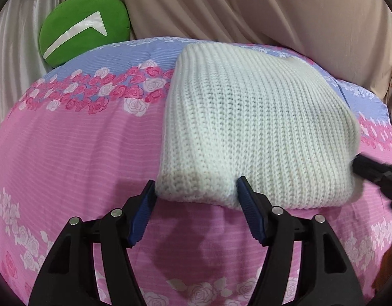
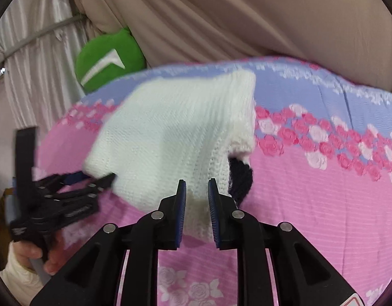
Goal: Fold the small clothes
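A white knitted garment (image 1: 257, 130) lies folded on the pink floral bedsheet (image 1: 76, 148). My left gripper (image 1: 196, 186) is open, its jaws on either side of the garment's near left corner. In the right wrist view the garment (image 2: 170, 132) is partly lifted, with a dark blue band (image 2: 240, 181) showing under its right edge. My right gripper (image 2: 197, 186) is shut on the garment's near edge. The left gripper (image 2: 94, 181) shows there at the garment's left corner. The right gripper's tip (image 1: 371, 173) shows in the left wrist view at the garment's right edge.
A green round cushion (image 1: 86, 28) sits at the far left of the bed, also in the right wrist view (image 2: 109, 58). Beige draped cloth (image 1: 246, 7) and a pale curtain (image 2: 30, 76) hang behind the bed. The sheet has a blue strip (image 2: 323, 86) at the far side.
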